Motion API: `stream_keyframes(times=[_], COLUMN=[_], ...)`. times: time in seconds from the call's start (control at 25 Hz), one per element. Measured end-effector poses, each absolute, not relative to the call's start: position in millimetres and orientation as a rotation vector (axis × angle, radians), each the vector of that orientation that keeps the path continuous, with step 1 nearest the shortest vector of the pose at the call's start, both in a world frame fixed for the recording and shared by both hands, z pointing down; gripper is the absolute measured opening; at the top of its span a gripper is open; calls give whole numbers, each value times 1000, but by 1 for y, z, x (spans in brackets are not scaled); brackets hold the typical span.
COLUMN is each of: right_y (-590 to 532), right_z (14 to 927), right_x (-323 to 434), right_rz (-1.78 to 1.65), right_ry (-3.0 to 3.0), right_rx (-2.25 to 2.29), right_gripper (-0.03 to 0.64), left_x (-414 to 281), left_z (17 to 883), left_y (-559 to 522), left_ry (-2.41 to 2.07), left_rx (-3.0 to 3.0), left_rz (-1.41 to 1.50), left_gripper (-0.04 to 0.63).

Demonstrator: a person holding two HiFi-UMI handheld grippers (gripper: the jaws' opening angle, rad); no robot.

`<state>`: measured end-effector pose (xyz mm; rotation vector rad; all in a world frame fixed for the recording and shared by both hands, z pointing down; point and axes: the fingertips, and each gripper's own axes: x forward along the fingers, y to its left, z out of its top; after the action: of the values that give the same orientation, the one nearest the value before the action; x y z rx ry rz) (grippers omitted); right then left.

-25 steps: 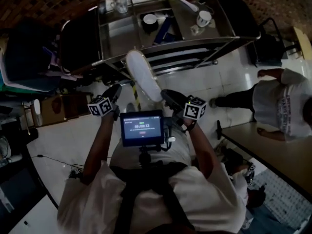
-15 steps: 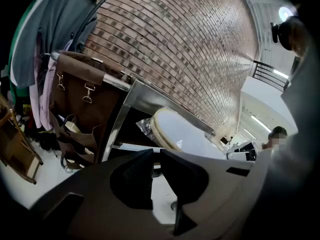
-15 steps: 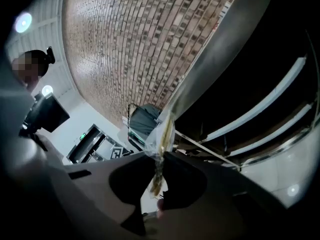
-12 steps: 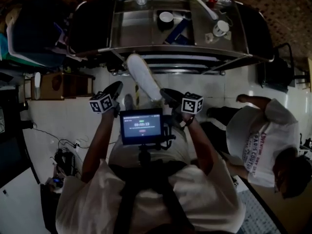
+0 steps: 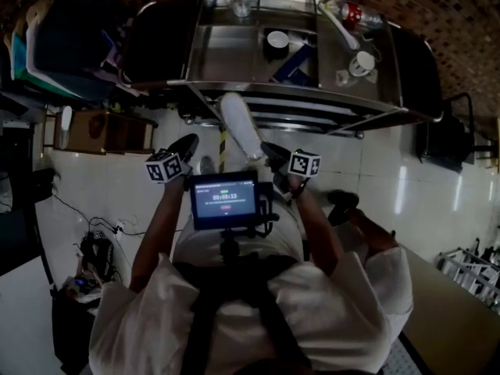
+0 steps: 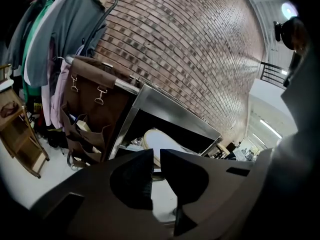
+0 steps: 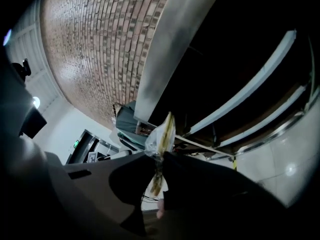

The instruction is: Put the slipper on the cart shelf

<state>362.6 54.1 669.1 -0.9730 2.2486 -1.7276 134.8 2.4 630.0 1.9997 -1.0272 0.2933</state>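
Gripping the flat white slipper [image 5: 241, 123] by its near end, the right gripper [image 5: 267, 151] has its jaws pinched tight on the sole edge. Right gripper view shows the slipper [image 7: 163, 131] edge-on between them. Left gripper [image 5: 190, 141] sits alongside, jaws a narrow slit apart, nothing in them. Slipper is in the air, toe at the front edge of the stainless steel cart [image 5: 226, 53], not yet on any shelf. Likely step: feed it in. Grip is at one end only, so the toe may sag or swing. Keep the pinch firm, roll the sole flat, go toe-first under the top tray's front edge onto the slatted lower shelf [image 5: 305, 119]. Let go only once the sole rests there. Go in low, clear of the white mug [image 5: 361, 62] up on the top tray.
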Motion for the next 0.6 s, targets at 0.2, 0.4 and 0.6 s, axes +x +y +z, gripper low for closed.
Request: stream_keyframes(times=[0.2, 0.4, 0.6], right_y=[27, -5, -36], right_z=[687, 704, 727], right_x=[381, 399, 415], right_rz=[-1733, -1705, -1681], right_ry=[2163, 2121, 2028], right_rx=[-1057, -1151, -1245], right_gripper=[54, 54, 54], left_x=[144, 159, 169], left_z=[628, 633, 631], left_y=[-3, -4, -7], left_ry=[-1027, -1003, -982], left_rx=[2010, 2027, 2050], left_rz=[310, 348, 368], left_gripper=[26, 26, 26])
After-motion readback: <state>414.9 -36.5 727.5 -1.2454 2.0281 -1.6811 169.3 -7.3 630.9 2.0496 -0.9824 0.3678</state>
